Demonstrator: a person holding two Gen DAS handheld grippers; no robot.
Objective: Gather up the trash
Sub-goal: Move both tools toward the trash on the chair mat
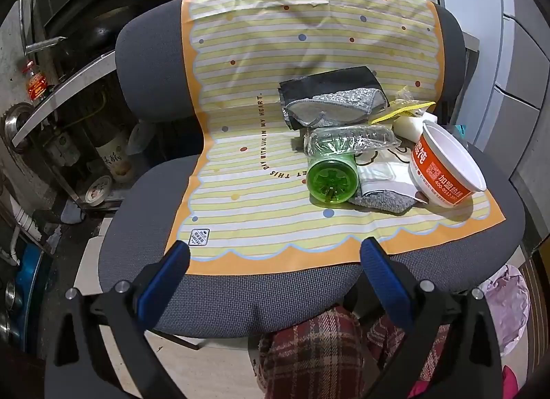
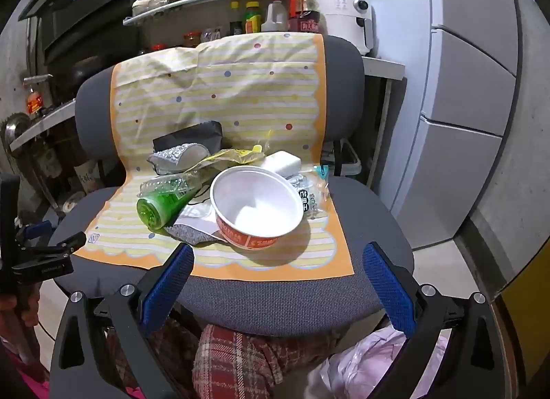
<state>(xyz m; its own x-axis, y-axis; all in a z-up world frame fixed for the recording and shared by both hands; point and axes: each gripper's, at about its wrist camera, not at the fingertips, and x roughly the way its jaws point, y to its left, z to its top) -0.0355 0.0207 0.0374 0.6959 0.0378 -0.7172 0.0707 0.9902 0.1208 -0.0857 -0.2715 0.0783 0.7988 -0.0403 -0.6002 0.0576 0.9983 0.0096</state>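
A pile of trash lies on a striped yellow mat (image 1: 247, 117) (image 2: 220, 96) draped over a grey office chair (image 1: 220, 299) (image 2: 275, 299). In the pile are a green plastic bottle (image 1: 331, 180) (image 2: 156, 208) on its side, an orange and white paper bowl (image 1: 447, 168) (image 2: 257, 206), a clear plastic clamshell (image 1: 350, 139) (image 2: 165, 184), a black bag (image 1: 330, 84) (image 2: 189, 139), a silver foil pouch (image 1: 333, 106) (image 2: 178, 154), a yellow wrapper (image 1: 402, 113) (image 2: 233, 156) and a white block (image 2: 280, 161). My left gripper (image 1: 275, 261) is open over the seat's front edge, short of the pile. My right gripper (image 2: 278, 263) is open too, just before the bowl.
A kitchen counter with bottles (image 2: 271, 15) and a white appliance (image 2: 347, 15) stands behind the chair. A white fridge (image 2: 464, 89) is on the right. A pink plastic bag (image 2: 371, 361) (image 1: 505, 299) lies below the seat's front right. Plaid-clad legs (image 2: 233, 361) are under the grippers.
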